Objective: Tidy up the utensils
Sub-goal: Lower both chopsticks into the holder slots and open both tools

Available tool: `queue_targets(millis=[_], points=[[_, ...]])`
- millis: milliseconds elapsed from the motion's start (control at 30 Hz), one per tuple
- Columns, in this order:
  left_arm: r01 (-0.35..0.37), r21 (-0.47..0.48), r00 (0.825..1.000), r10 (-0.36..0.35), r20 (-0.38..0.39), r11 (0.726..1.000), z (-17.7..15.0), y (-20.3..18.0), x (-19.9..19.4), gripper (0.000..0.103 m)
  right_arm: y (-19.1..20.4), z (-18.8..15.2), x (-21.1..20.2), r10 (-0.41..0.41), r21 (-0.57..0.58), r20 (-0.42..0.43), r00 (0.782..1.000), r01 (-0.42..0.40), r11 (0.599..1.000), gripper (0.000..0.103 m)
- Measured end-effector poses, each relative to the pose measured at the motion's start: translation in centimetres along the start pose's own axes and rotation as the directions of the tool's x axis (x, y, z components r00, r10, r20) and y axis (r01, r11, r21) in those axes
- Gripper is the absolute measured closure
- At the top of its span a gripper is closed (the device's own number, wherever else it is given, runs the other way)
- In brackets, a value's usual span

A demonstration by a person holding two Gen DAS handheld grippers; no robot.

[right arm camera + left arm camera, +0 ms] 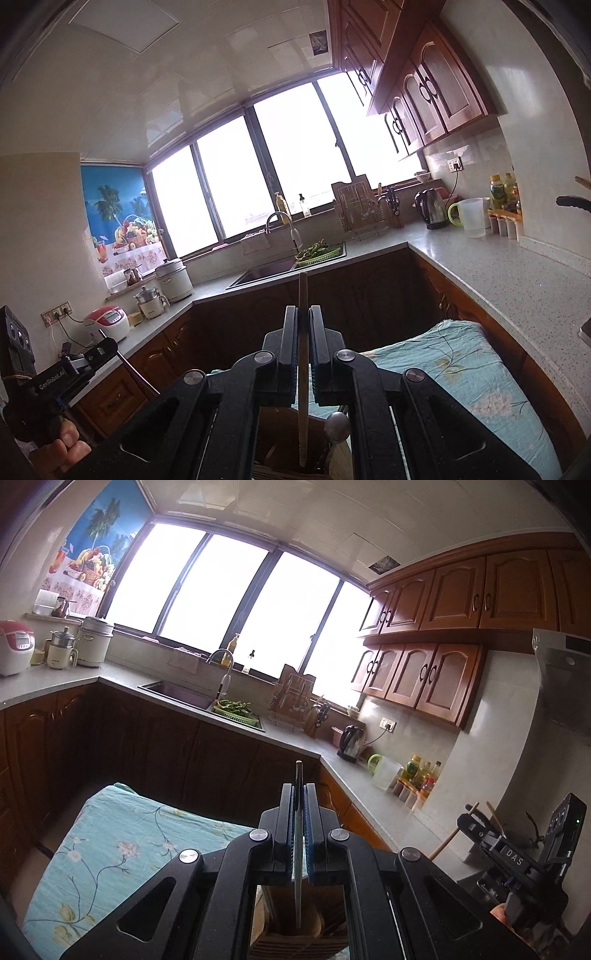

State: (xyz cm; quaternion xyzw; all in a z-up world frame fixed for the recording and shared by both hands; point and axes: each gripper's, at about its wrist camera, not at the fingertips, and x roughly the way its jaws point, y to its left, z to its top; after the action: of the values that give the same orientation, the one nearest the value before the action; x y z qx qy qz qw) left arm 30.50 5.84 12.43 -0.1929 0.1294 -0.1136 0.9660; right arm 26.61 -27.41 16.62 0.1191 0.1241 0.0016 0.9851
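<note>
Left tongs (299, 794) clenched on a dark chopstick (298, 849) — lower end inside the wooden holder (295, 934). Right tongs (303, 317) clamped on a pale chopstick (303, 369) over the same holder (284, 443). Floral cloth (122, 849) just beyond, sink (177, 692) far off.

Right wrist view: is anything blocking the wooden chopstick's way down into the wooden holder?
Nothing visible blocks it: the pale wooden chopstick already dips into the brown wooden holder, beside a round metal utensil end.
</note>
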Motion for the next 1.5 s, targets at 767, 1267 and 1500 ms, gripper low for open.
queue_targets(millis=[767,1267,1500], points=[[-0.046,0.011,0.983,0.048,-0.177,0.999,-2.9,1.6,8.1,0.1,-2.1,-6.8,3.5,-0.035,0.011,-0.154,0.987,0.038,0.999,0.097],[-0.053,0.012,0.98,0.054,-0.193,0.999,-3.0,2.3,7.4,0.1,-2.3,-6.5,3.8,-0.034,0.025,-0.187,0.982,0.039,0.999,0.095],[-0.072,0.004,0.978,0.071,-0.194,0.997,-2.7,2.3,6.8,0.085,-2.4,-6.3,3.2,-0.023,0.048,-0.189,0.982,0.032,0.998,0.084]])
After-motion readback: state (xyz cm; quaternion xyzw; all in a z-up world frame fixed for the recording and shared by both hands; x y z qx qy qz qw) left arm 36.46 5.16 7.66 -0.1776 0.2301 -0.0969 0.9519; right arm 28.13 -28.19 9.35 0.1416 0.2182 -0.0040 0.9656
